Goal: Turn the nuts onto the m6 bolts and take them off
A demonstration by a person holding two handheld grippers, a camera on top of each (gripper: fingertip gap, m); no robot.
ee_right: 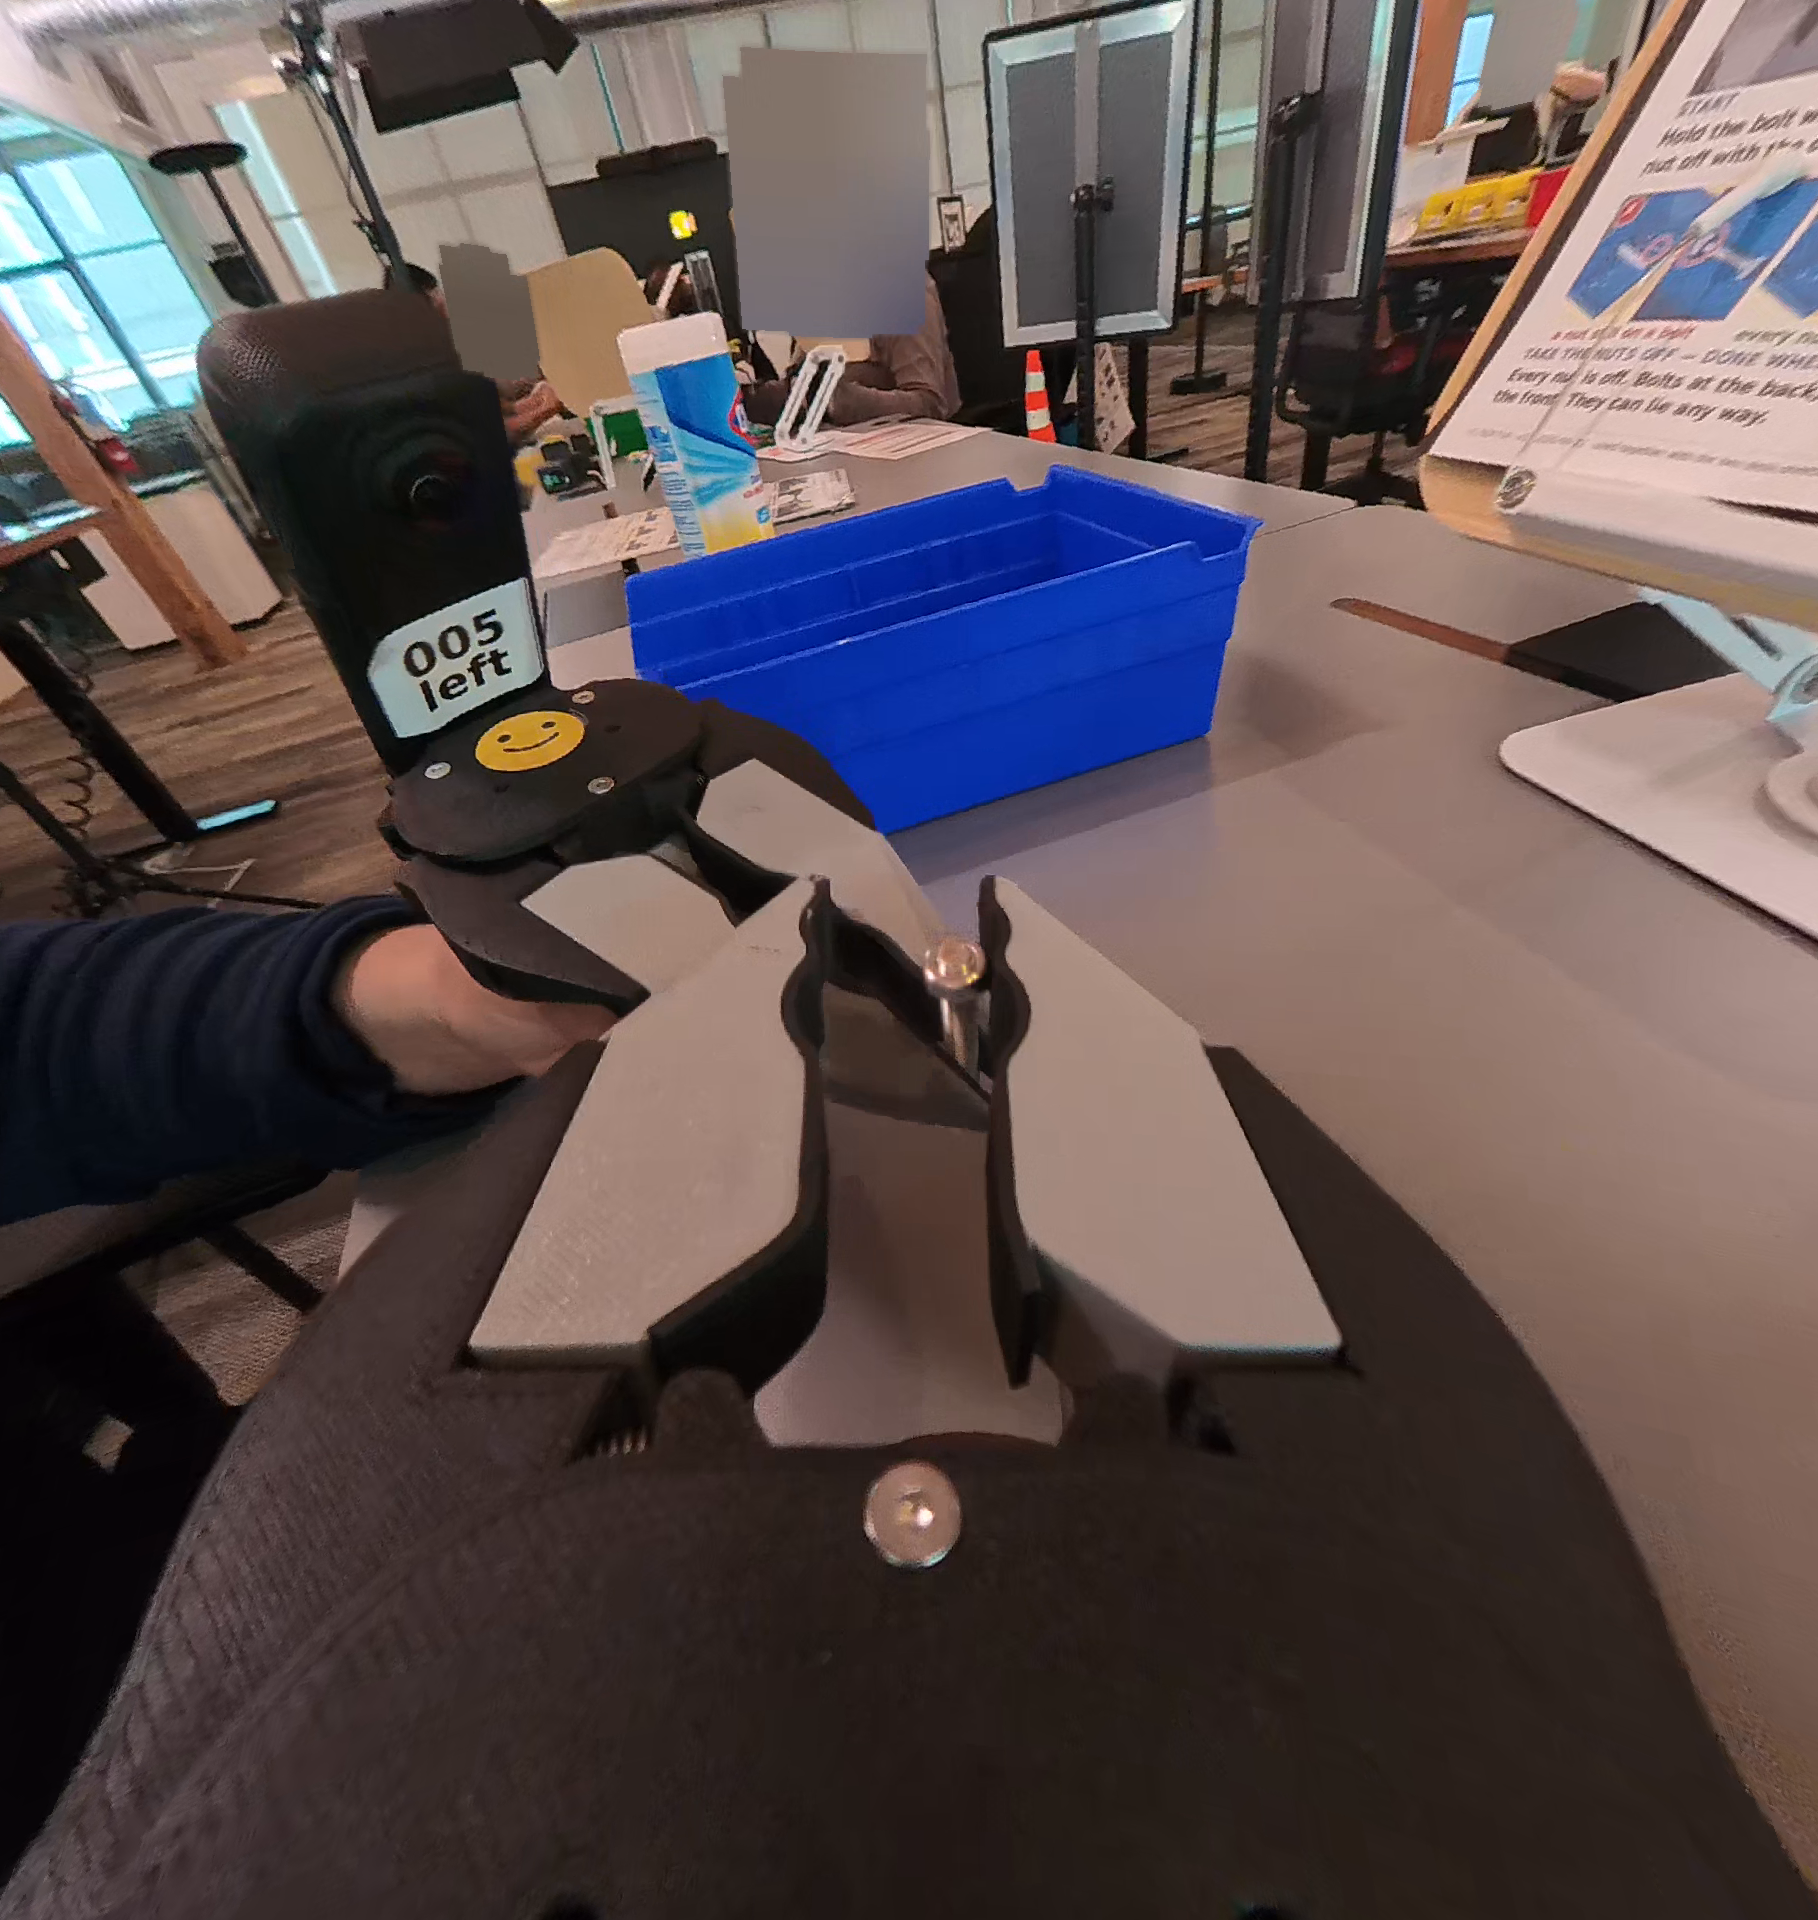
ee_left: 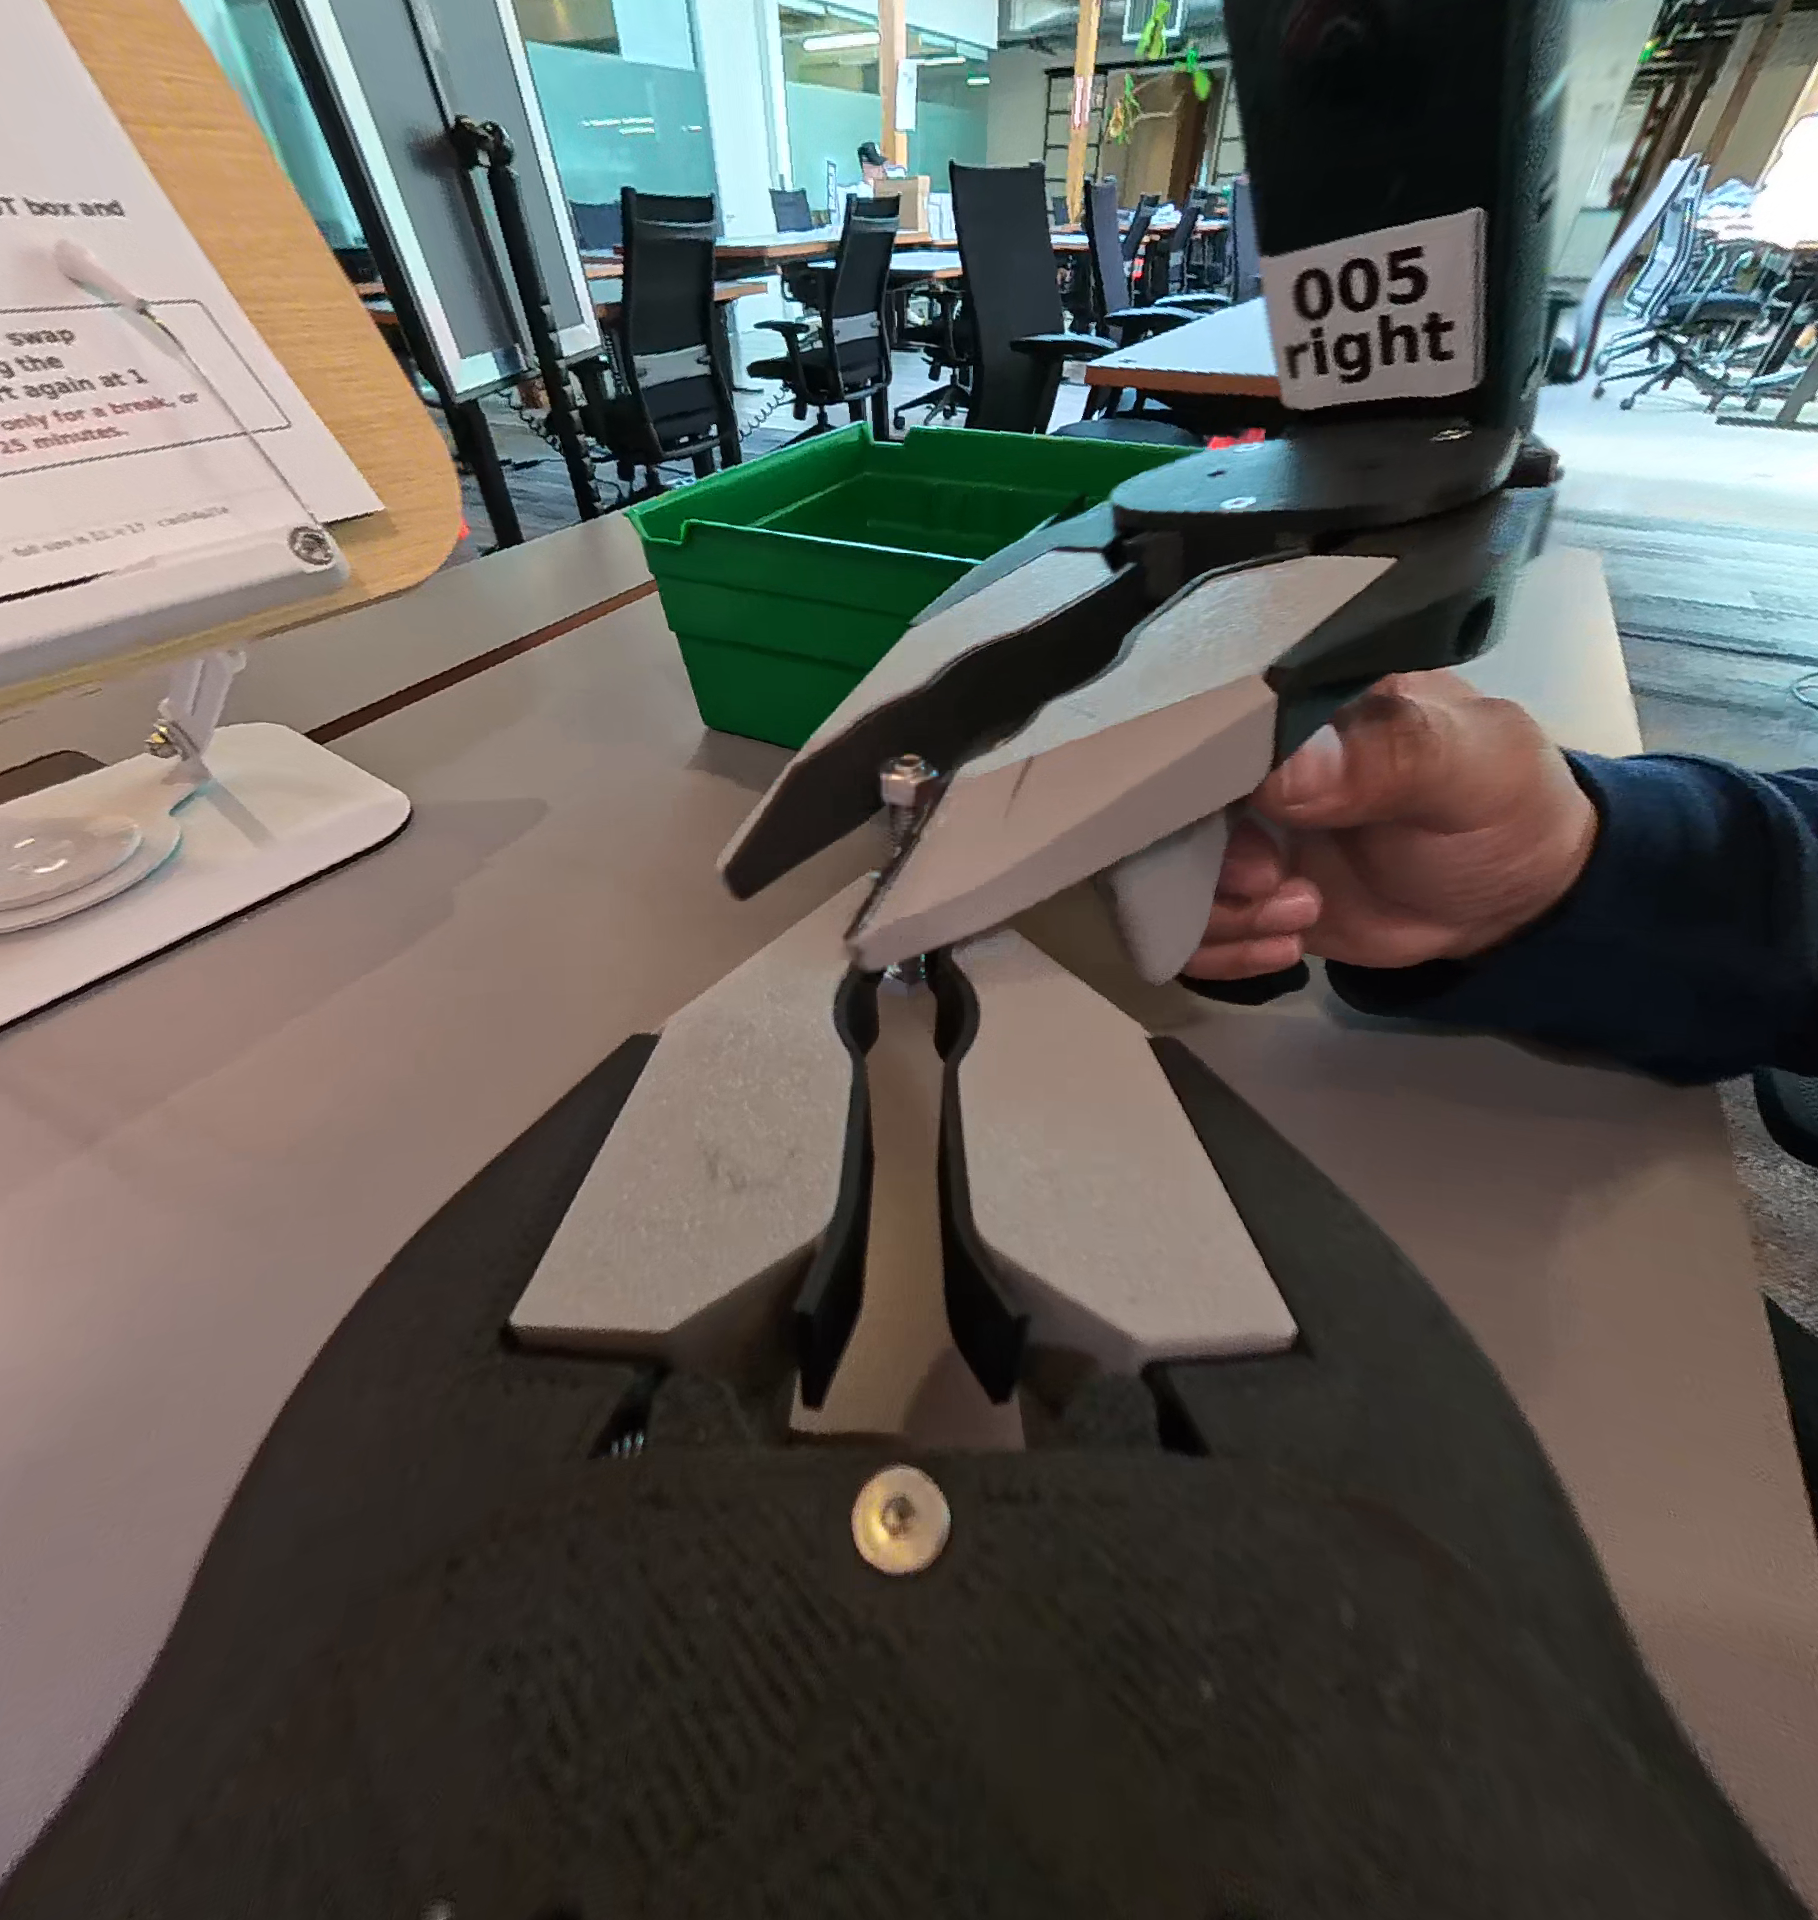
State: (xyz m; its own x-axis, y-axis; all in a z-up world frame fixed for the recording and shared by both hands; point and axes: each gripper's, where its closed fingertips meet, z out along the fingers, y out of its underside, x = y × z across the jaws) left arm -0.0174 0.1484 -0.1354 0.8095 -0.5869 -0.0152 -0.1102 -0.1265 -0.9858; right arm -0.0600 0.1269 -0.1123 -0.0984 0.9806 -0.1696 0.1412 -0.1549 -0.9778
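**Bolt held upright between two grippers, mid-air over the table**

Works above the near part of the grey table [ee_left: 365, 1039], presumably so a dropped part lands within reach. Leaves the tilted instruction board [ee_left: 105, 416] on its white stand to one side, angled toward the worker for reading. Keeps the green bin [ee_left: 780, 623] and the blue bin [ee_right: 936, 675] at the far edge, well apart from the work, probably for sorted parts.

Brings the left gripper [ee_left: 900, 992] in low and level, fingers drawn to a narrow gap on the bottom end of the bolt [ee_right: 959, 997], which serves as the anchor. Sets the right gripper [ee_right: 905, 904] across it from above, jaws partly open and much wider than the shank, with only the right-hand finger touching just under the head. Reads as a regrip between turns.

Shows a small silver piece [ee_left: 900, 977] between the left fingertips. Cannot tell whether that is the nut or bare thread.
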